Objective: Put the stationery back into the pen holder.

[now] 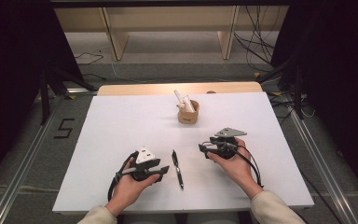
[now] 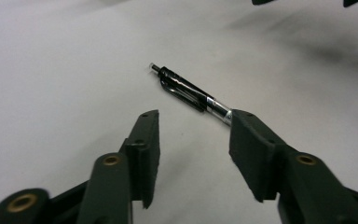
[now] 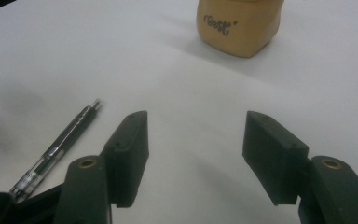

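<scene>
Black click pen (image 1: 177,169) flat on the white table sheet (image 1: 121,126), between the two hands, lengthwise roughly toward and away from the person, just beside the left gripper (image 1: 164,171). Judged light, stiff, smooth plastic barrel with a chrome band near the middle and a clip; likely to roll or skid on the sheet if nudged from one side. Best taken across the barrel near the middle, around the chrome band, jaws square to the pen's axis; clip side possibly awkward, hard to tell which way it faces. In the left gripper view, pen (image 2: 191,91) angled ahead, its lower end passing behind the right-hand jaw, not between the pads; jaws apart, nothing gripped. Right gripper (image 1: 201,149) held off to the other side of the pen, clearly apart from it; in the right gripper view jaws wide apart with only bare sheet between, pen (image 3: 58,149) off to the left of them. Farther back, tan pen holder (image 1: 188,113) near the far edge, well apart from the pen, with white items standing in it, maybe markers, too small to tell. Same holder (image 3: 239,25) ahead of the right jaws, printed script on its front.
</scene>
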The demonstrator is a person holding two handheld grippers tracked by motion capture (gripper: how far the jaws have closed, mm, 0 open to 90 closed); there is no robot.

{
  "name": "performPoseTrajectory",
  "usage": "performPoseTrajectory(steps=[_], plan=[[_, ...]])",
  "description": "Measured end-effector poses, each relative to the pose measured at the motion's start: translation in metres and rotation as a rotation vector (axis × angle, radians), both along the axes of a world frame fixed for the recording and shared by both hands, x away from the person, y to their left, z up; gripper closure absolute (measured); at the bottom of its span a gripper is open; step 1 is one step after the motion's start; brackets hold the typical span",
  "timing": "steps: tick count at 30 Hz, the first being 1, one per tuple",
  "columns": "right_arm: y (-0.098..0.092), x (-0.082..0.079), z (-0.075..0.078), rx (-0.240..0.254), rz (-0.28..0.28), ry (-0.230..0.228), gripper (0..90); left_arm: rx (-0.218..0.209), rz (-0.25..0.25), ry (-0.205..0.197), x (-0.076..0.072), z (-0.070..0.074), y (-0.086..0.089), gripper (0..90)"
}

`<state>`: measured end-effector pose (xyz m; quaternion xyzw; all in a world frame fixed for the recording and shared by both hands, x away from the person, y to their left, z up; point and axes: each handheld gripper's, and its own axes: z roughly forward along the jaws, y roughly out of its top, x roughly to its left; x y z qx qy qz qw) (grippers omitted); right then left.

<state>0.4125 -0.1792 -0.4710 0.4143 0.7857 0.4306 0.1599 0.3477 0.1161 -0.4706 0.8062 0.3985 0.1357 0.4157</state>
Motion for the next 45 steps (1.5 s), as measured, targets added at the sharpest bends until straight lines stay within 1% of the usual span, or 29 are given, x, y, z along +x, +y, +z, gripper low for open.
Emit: performPoseTrajectory(steps=[1,5,8,10,14,18,24,29,33,38,41,45], plan=[[-0.001,-0.003,0.000,0.000,0.003,0.004,40.6,0.007,-0.002,-0.006,0.001,0.001,0.000,62.8],[-0.004,-0.013,-0.002,0.005,0.019,0.012,39.4,0.016,0.014,-0.010,0.006,0.001,-0.003,79.3],[-0.006,-0.018,-0.003,0.006,0.028,0.014,38.9,0.037,-0.003,-0.004,0.010,0.001,-0.007,89.6],[-0.006,-0.022,-0.005,0.005,0.032,0.016,38.8,0.042,-0.013,0.009,0.011,0.000,-0.009,89.9],[-0.006,-0.026,-0.004,0.008,0.040,0.015,38.7,0.062,-0.013,0.009,0.016,-0.001,-0.013,89.9],[-0.005,-0.030,-0.005,0.005,0.048,0.021,38.1,0.085,-0.008,0.000,0.027,0.001,-0.017,89.9],[-0.005,-0.036,-0.009,0.002,0.063,0.038,36.9,0.092,0.000,-0.006,0.045,-0.002,-0.025,89.9],[-0.003,-0.037,-0.011,-0.003,0.068,0.042,36.2,0.103,-0.019,-0.027,0.057,-0.003,-0.033,89.9],[-0.002,-0.037,-0.012,-0.005,0.070,0.044,36.0,0.106,-0.015,-0.028,0.066,-0.005,-0.038,89.9],[-0.002,-0.037,-0.012,-0.006,0.070,0.044,35.6,0.131,-0.024,-0.026,0.077,-0.010,-0.044,89.9],[-0.002,-0.037,-0.012,-0.006,0.070,0.042,35.4,0.140,-0.022,-0.032,0.081,-0.013,-0.047,89.9],[-0.002,-0.037,-0.012,-0.009,0.072,0.044,35.1,0.145,-0.021,-0.030,0.086,-0.014,-0.050,89.9]])
